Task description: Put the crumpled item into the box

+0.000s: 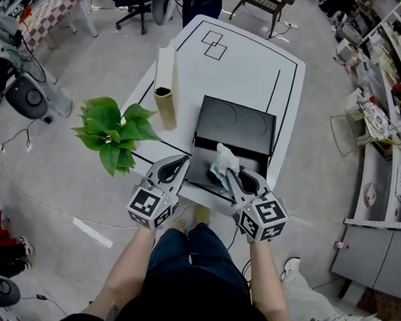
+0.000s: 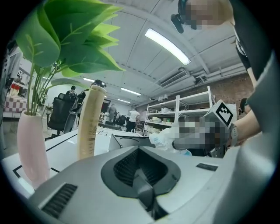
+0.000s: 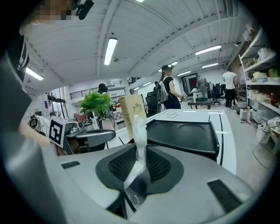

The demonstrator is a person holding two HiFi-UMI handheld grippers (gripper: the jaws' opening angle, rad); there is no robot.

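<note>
A black box (image 1: pixel 201 164) stands open at the near edge of the white table (image 1: pixel 252 65), its lid (image 1: pixel 236 125) folded back. My right gripper (image 1: pixel 228 177) is shut on a crumpled white paper item (image 1: pixel 224 159), holding it over the box's right part. In the right gripper view the paper (image 3: pixel 140 131) sticks up from between the pads of the right gripper (image 3: pixel 139 168), with the lid (image 3: pixel 183 135) behind. My left gripper (image 1: pixel 176 170) hovers at the box's left edge, shut and holding nothing. In the left gripper view the left gripper (image 2: pixel 142 175) has the crumpled item (image 2: pixel 162 138) off to its right.
A tall tan tube (image 1: pixel 165 84) lies or stands left of the box. A green leafy plant (image 1: pixel 115 132) in a pale pink vase (image 2: pixel 30 144) sits at the table's left corner. Shelves (image 1: pixel 386 79) line the right side, and office chairs (image 1: pixel 138 5) stand beyond the table.
</note>
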